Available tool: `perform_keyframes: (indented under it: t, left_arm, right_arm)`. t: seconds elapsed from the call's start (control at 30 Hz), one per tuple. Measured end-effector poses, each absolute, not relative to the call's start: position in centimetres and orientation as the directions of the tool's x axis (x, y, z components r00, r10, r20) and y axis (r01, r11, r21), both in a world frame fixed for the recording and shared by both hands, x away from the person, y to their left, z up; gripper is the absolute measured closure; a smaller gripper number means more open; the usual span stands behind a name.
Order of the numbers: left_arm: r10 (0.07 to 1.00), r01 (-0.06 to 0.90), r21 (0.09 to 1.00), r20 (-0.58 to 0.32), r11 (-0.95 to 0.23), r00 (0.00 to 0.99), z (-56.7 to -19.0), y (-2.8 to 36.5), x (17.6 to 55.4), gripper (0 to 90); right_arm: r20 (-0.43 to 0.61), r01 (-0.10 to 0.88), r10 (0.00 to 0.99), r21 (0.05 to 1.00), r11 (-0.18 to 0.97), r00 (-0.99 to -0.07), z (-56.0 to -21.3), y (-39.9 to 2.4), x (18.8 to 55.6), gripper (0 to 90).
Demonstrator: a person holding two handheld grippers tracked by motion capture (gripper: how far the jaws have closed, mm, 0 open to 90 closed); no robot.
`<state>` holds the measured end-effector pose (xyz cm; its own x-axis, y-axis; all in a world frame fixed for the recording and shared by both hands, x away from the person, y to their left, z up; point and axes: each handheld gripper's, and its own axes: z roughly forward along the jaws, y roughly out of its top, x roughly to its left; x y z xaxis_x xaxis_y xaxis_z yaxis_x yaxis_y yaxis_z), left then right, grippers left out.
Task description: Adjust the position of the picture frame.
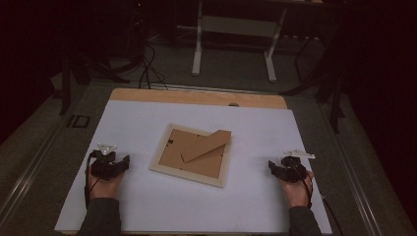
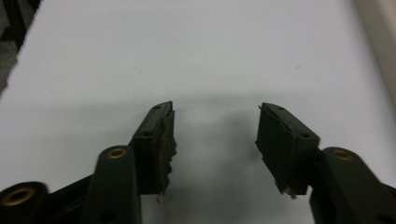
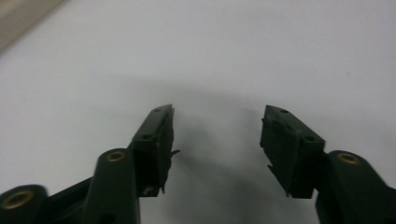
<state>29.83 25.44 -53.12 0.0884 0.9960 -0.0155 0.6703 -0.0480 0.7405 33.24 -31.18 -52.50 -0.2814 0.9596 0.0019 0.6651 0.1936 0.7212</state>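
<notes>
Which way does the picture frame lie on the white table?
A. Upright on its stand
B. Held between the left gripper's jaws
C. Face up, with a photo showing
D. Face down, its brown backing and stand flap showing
D: the picture frame lies flat on the white table, its brown backing board and stand flap turned upward, with both grippers apart from it.

Black two-jaw grippers (image 1: 127, 161) (image 1: 271, 166) with brass screws, grey top plates, dark sleeves (image 1: 101, 216).
</notes>
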Motion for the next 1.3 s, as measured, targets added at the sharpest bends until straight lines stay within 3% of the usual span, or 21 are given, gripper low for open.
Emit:
perform_keyframes:
  t: [0.2,0.23,0.3,0.8,1.13,1.3]
  left_arm:
    - [0.992,0.639,0.766,-0.010,-0.073,0.125,-52.0,25.3,29.4,49.8]
    - [0.982,0.641,0.764,-0.058,-0.072,0.179,-51.6,25.3,29.2,48.6]
    - [0.978,0.643,0.762,-0.066,-0.079,0.199,-51.7,25.2,29.2,49.0]
    - [0.939,0.616,0.770,-0.068,-0.165,0.337,-51.2,23.0,28.9,59.2]
    - [0.895,0.610,0.754,-0.067,-0.244,0.441,-51.8,21.1,28.9,69.8]
    - [0.883,0.608,0.752,-0.078,-0.253,0.463,-51.9,20.7,28.7,79.7]
  right_arm:
    - [-0.007,0.644,0.950,0.734,0.218,-0.314,-52.0,-30.8,32.9,47.4]
    - [-0.021,0.633,0.939,0.734,0.247,-0.343,-51.9,-30.4,32.8,49.5]
    - [-0.023,0.631,0.935,0.733,0.256,-0.353,-51.9,-30.2,32.8,50.0]
    - [-0.025,0.619,0.915,0.729,0.293,-0.403,-51.5,-29.6,32.8,58.8]
    - [-0.003,0.610,0.901,0.735,0.296,-0.434,-51.5,-28.6,32.9,59.2]
    - [0.000,0.598,0.892,0.743,0.302,-0.452,-51.1,-28.2,33.0,61.9]
